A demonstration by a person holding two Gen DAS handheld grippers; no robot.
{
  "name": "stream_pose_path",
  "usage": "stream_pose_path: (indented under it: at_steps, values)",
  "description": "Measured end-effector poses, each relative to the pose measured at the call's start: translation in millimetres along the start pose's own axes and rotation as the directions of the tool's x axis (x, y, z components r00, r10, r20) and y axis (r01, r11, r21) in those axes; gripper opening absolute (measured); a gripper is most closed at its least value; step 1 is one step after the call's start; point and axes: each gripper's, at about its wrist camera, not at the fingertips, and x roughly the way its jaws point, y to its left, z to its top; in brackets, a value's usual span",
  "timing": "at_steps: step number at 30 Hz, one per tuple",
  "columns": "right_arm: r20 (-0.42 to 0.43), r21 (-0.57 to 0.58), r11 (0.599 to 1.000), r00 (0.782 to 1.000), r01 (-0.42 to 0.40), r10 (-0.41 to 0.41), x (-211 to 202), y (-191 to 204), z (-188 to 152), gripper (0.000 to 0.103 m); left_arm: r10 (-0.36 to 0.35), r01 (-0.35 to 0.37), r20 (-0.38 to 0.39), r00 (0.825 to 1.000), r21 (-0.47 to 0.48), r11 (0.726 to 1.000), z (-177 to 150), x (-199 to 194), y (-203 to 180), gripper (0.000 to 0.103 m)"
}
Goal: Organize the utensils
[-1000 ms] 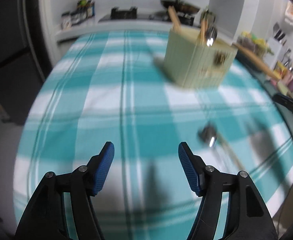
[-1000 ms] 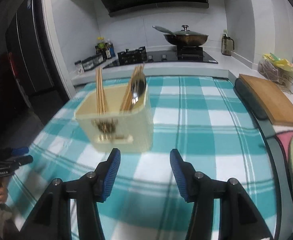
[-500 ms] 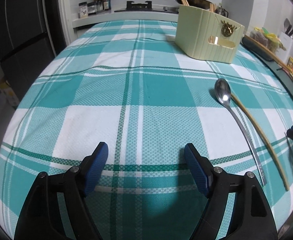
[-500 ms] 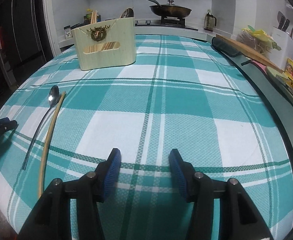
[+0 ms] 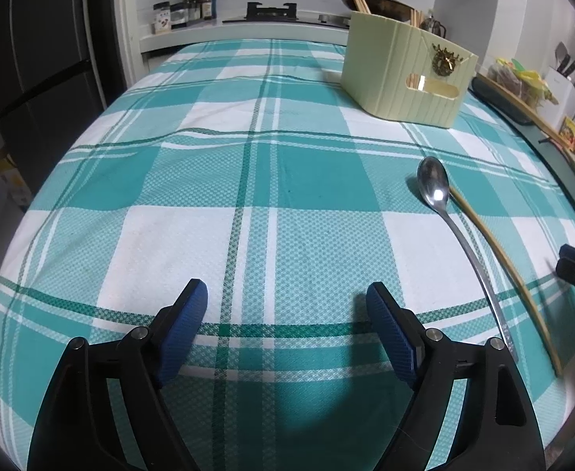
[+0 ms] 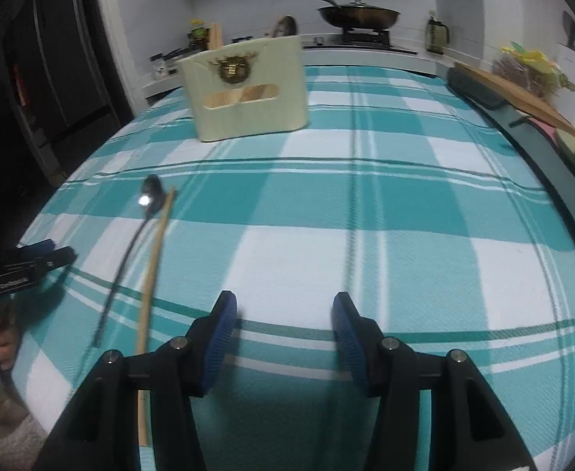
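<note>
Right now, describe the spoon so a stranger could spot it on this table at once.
Start at the cream utensil holder standing on the teal checked tablecloth. Nearer the camera, two long utensils lie side by side on the cloth. The spoon is the shiny metal one with an oval bowl; its neighbour is a plain wooden chopstick.

Both wrist views low over checked tablecloth (image 5: 248, 204), facing stove wall; both share utensil holder (image 5: 405, 78), spoon (image 6: 150, 200).
</note>
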Motion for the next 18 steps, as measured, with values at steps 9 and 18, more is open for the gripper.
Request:
stream_pose_path:
  at_steps: [9, 18]
  values:
    - [-0.145, -0.244, 0.964, 0.987, -0.102, 0.068, 44.4, 75.2, 17.8, 0.02, -0.009, 0.009, 0.002, 1.0, -0.008, 1.0, 0.7, -0.9, 1.1, 0.085]
    - [-0.091, -0.094, 0.99, 0.989, 0.106, -0.114, 33.6, 11.2, 11.1, 0.007, -0.173, 0.174, -0.039, 0.984, 0.026, 0.984, 21.4, -6.9, -64.9, 0.088]
